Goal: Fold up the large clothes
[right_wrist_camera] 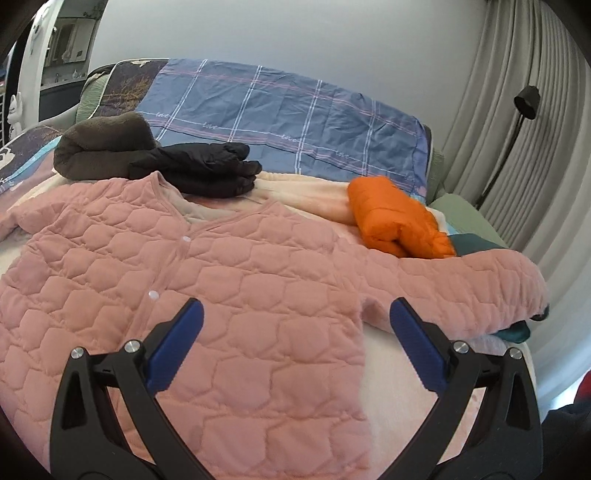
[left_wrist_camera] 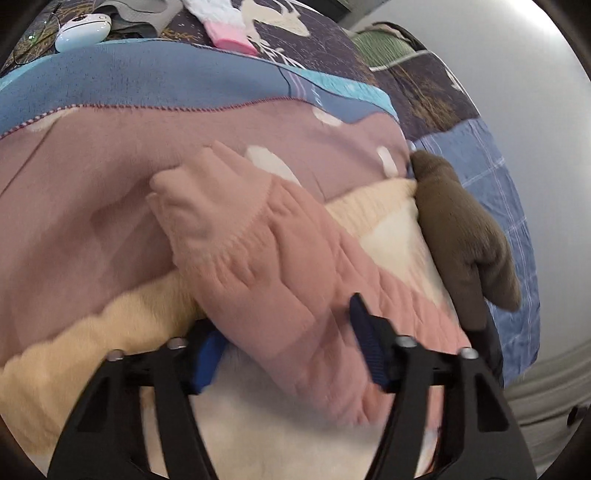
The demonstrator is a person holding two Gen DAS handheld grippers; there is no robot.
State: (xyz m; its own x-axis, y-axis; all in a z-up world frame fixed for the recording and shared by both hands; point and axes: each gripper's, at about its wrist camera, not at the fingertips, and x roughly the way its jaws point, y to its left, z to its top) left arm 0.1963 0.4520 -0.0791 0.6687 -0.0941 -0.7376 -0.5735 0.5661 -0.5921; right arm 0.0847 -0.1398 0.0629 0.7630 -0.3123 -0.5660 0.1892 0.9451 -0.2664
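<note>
A pink quilted jacket lies front up on a cream blanket on the bed, snaps closed, one sleeve stretched out to the right. My right gripper is open and empty, just above the jacket's lower right hem. In the left wrist view my left gripper is open, its fingers on either side of the jacket's other sleeve, whose ribbed cuff points away. The view is blurred, so I cannot tell if the pads touch the sleeve.
Folded clothes lie at the head of the bed: a brown fleece, a black jacket and an orange puffer. A blue plaid pillow lies behind them. A white device and a pink-white sock lie on the far bedspread.
</note>
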